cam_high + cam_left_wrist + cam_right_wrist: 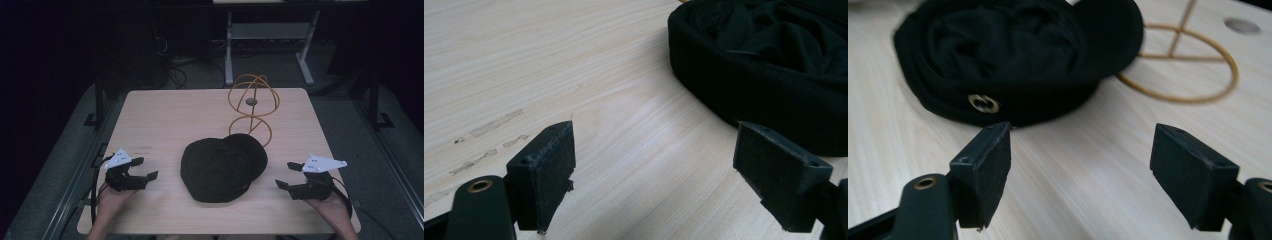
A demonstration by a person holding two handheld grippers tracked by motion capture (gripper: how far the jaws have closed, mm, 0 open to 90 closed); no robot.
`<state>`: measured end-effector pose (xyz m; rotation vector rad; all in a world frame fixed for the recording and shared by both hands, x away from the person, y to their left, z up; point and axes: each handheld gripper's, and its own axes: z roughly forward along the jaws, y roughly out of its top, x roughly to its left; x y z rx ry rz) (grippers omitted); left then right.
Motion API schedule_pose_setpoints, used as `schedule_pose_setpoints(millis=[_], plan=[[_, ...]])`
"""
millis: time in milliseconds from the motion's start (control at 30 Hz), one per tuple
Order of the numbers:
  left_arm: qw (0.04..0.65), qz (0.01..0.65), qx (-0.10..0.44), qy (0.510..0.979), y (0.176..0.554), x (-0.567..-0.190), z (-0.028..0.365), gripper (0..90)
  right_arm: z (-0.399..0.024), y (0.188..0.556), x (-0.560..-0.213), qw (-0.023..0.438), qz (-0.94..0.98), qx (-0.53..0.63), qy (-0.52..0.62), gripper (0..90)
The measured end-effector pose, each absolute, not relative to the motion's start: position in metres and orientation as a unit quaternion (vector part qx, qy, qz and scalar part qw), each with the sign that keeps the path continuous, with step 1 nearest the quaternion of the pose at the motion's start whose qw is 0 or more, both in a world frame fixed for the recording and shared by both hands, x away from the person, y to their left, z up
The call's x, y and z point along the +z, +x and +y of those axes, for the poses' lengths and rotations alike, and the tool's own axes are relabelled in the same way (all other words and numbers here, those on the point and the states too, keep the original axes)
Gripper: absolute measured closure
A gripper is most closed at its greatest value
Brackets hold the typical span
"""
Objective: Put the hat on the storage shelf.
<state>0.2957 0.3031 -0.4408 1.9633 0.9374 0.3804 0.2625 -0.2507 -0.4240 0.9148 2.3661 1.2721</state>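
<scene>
A black cap (222, 167) lies upside down near the middle of the wooden table (165, 115), its brim toward the far right. Behind it stands a gold wire hat stand (252, 105) with a round base ring. My left gripper (146, 168) rests at the table's front left, jaws open and empty, aimed at the cap. In the left gripper view the cap's edge (769, 75) lies beyond the open jaws. My right gripper (288, 175) sits at the front right, open and empty. Its view shows the cap (1013, 55), a metal eyelet (983, 104) and the stand's ring (1183, 65).
The table ends close behind the stand. Dark floor, cables and a white desk frame (270, 40) lie beyond. Bare wood stretches to the left of the cap and between each gripper and the cap.
</scene>
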Motion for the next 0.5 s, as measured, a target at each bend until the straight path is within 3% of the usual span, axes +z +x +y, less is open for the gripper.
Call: schedule_pose_setpoints(millis=[500], plan=[[0.444,0.372,0.164,0.798,0.295,-0.439,0.304,16.7,-0.195,0.274,-0.388,0.134,0.857,0.451,0.209,20.6]])
